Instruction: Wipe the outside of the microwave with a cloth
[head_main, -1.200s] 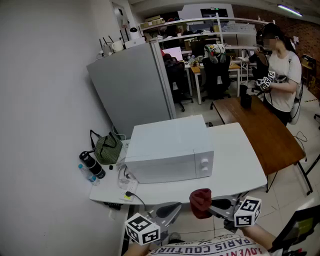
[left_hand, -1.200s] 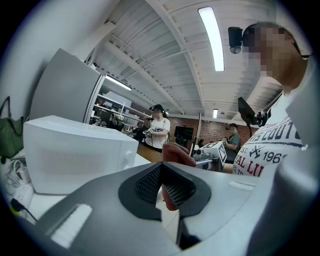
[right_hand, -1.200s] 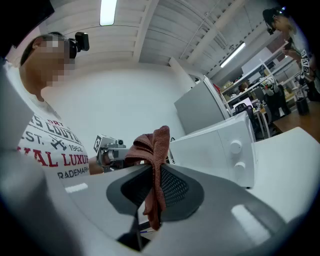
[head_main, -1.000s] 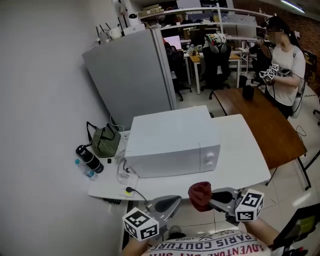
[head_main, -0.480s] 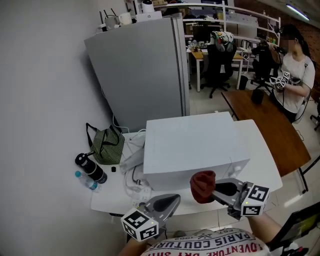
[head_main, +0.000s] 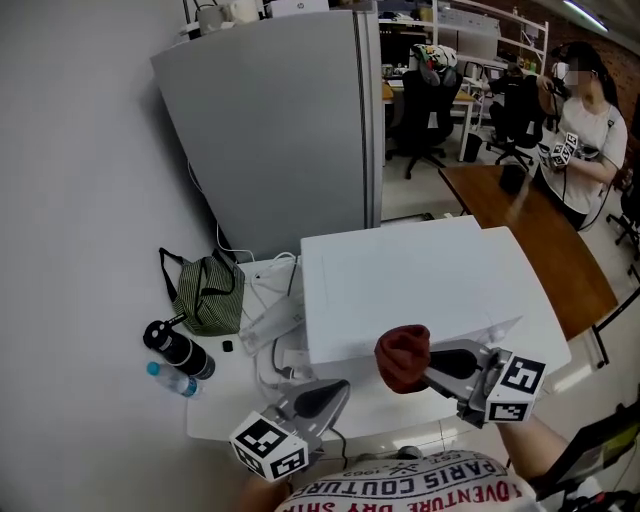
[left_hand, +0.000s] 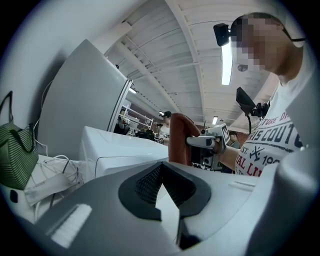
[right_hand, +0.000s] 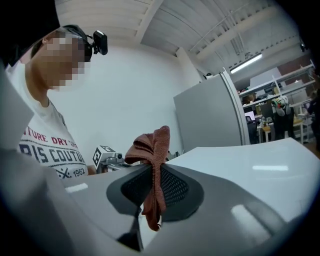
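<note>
White counter (head_main: 218, 402) (fridge (head_main: 280, 130) behind) carries the microwave (head_main: 420, 280); right claw (head_main: 422, 366) clamps the cloth (head_main: 402, 357), left claw (head_main: 333, 389) closed.

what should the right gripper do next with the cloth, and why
Probably ease the cloth forward onto the microwave at its near top edge, then start a stroke. The right gripper is shut on the cloth, which sits right by that edge, though contact can't be confirmed. The left gripper is shut, empty and off to the side.
</note>
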